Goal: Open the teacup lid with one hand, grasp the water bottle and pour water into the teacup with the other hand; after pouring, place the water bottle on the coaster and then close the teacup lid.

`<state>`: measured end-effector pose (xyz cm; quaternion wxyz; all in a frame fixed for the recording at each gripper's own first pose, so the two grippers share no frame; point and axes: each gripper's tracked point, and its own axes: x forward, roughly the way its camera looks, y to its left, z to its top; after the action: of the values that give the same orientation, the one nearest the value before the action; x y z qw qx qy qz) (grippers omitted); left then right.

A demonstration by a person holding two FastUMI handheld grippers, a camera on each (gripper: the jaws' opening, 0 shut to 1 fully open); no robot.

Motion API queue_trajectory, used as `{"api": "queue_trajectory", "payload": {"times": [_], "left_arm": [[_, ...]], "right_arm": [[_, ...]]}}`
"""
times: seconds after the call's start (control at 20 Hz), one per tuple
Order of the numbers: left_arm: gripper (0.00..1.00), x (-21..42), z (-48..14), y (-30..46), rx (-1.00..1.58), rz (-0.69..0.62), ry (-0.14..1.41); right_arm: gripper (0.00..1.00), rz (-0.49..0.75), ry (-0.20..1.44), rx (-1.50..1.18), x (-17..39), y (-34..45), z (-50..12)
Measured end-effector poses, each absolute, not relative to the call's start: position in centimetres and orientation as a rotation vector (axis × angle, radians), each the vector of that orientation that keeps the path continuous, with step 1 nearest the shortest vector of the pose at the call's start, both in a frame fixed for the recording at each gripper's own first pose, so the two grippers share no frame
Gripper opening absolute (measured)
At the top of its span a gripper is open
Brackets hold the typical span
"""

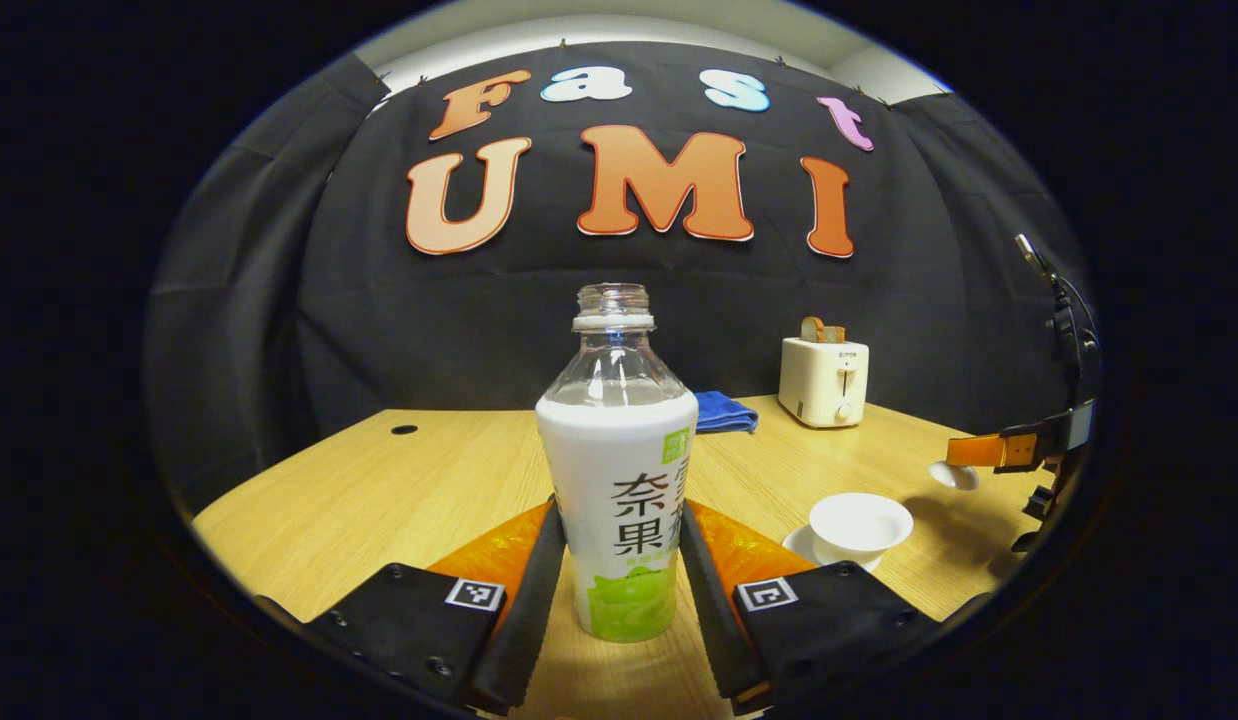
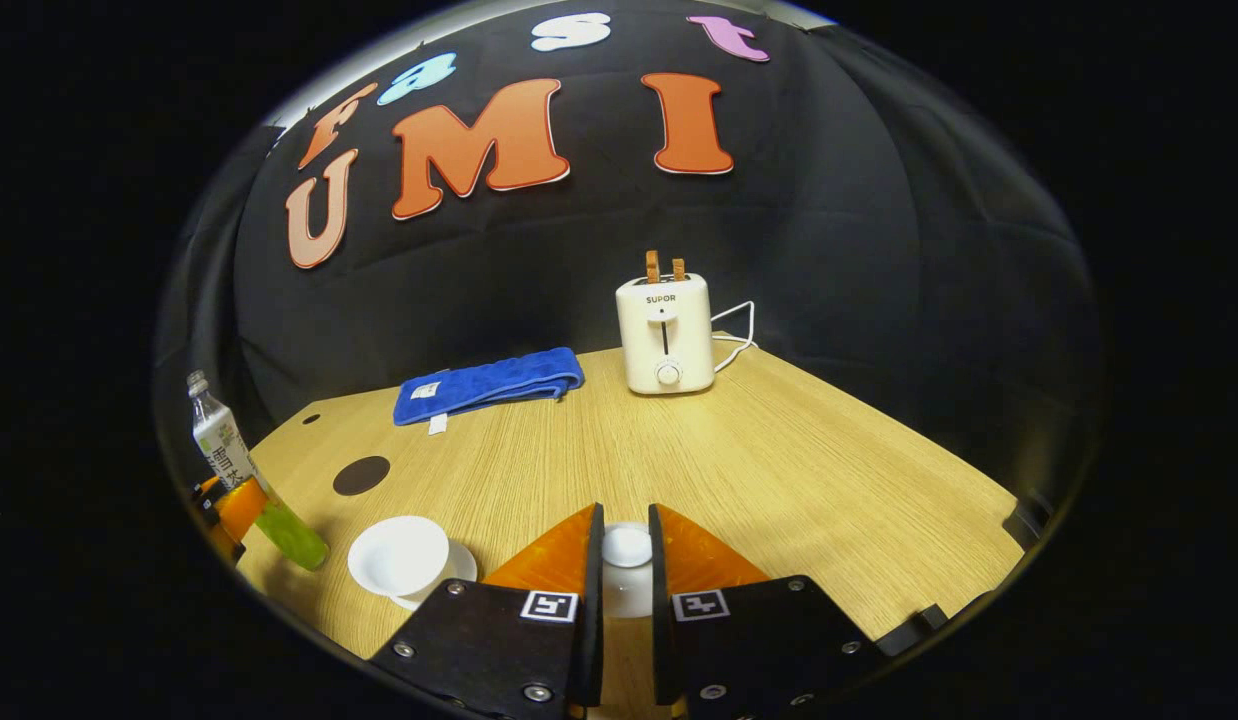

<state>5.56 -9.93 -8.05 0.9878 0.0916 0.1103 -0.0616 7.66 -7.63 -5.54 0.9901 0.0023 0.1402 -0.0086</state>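
Two grippers up over table [image 2: 779, 440]: left [image 1: 619, 560] clamped on upright, uncapped bottle [image 1: 619, 480]; right [image 2: 626, 560] pinching lid [image 2: 627, 546], held off to cup's right. Cup [image 1: 859, 525] open on saucer [image 2: 457, 572], contents unclear; bottle's upper part clear.

Towel [image 2: 489, 385] left of toaster [image 2: 665, 334]

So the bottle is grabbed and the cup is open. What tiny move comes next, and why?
Probably carry the water bottle, clamped in the left gripper, toward the teacup and tip it: the bottle is uncapped, and the right gripper holds the lid off the cup.
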Motion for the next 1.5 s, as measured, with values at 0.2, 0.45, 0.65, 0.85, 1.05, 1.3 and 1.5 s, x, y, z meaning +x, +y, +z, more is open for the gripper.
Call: {"api": "queue_trajectory", "payload": {"times": [0.2, 0.45, 0.65, 0.85, 1.05, 1.3, 1.5], "left_arm": [[0.7, 6.0, -5.4, -10.4, 0.362, -0.151, 0.167], [0.7, 7.1, -4.5, -11.5, 0.636, -0.192, 0.137], [0.7, 7.3, -5.9, -13.0, 0.786, -0.251, 0.153], [0.68, 7.4, -7.0, -14.8, 0.939, -0.323, 0.157], [0.7, 7.4, -8.1, -16.0, 1.096, -0.38, 0.15], [0.7, 6.8, -9.8, -16.7, 1.268, -0.444, 0.139], [0.7, 5.3, -9.9, -17.4, 1.383, -0.499, 0.136]], "right_arm": [[0.2, -0.027, 0.271, 0.015, 7.5, -7.9, -4.9], [0.2, -0.036, 0.256, 0.025, 7.1, -8.3, -4.2], [0.2, -0.046, 0.255, 0.031, 6.9, -8.5, -4.1], [0.2, -0.055, 0.252, 0.031, 6.6, -8.8, -4.0], [0.2, -0.066, 0.257, 0.035, 6.3, -9.4, -4.1], [0.2, -0.075, 0.257, 0.034, 6.2, -9.7, -4.0], [0.2, -0.081, 0.26, 0.039, 6.1, -9.9, -3.9]]}}
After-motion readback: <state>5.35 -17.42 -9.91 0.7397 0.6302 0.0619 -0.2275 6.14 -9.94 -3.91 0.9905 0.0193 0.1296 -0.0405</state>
